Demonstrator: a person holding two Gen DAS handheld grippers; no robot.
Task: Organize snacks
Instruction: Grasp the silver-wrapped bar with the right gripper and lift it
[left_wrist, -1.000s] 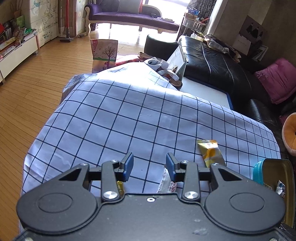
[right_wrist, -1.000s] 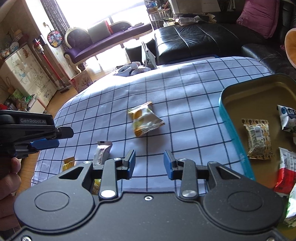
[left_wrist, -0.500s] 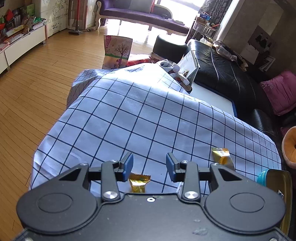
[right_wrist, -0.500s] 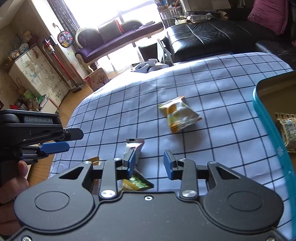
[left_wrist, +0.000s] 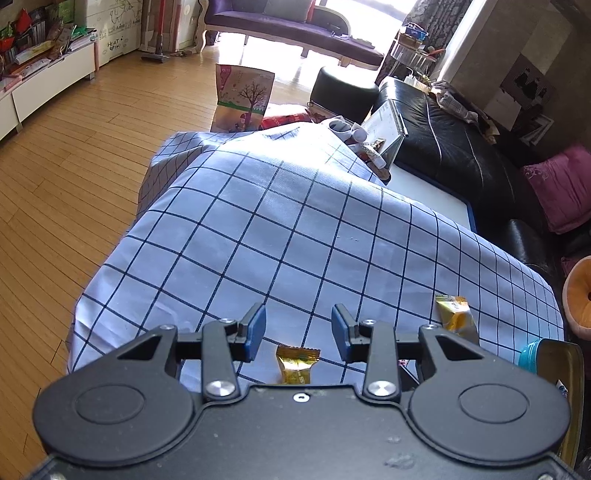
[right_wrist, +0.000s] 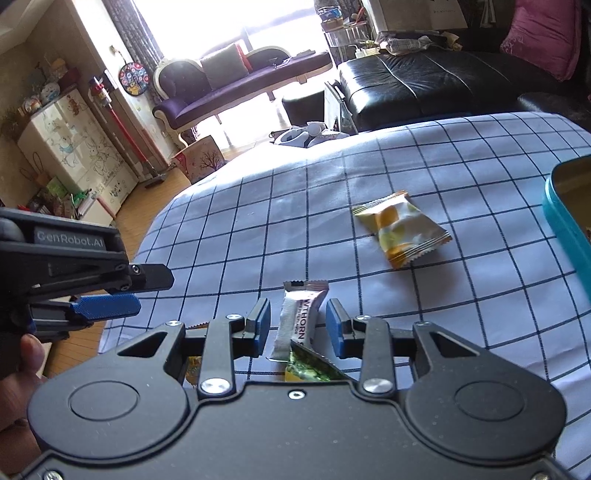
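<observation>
My left gripper (left_wrist: 298, 334) is open above the near edge of the checked tablecloth; a small gold candy (left_wrist: 296, 363) lies between and below its fingers, untouched. A yellow snack pack (left_wrist: 456, 317) lies to its right by the teal tin (left_wrist: 532, 354). My right gripper (right_wrist: 297, 328) is open, with a silver bar wrapper (right_wrist: 301, 314) lying between its fingers and a green-yellow pack (right_wrist: 310, 367) under its base. A larger yellow pack (right_wrist: 400, 229) lies further out. The left gripper also shows in the right wrist view (right_wrist: 110, 295).
The teal tin's rim (right_wrist: 565, 221) stands at the right edge of the table. A notebook and small clutter (left_wrist: 373, 136) sit at the table's far end. A black sofa (left_wrist: 461, 158) is beyond, wood floor to the left.
Both grippers have shifted left over the table. The gold candy has come into view between the left fingers. The silver bar now lies between the right fingers, and the tin has slid toward the right edge.
</observation>
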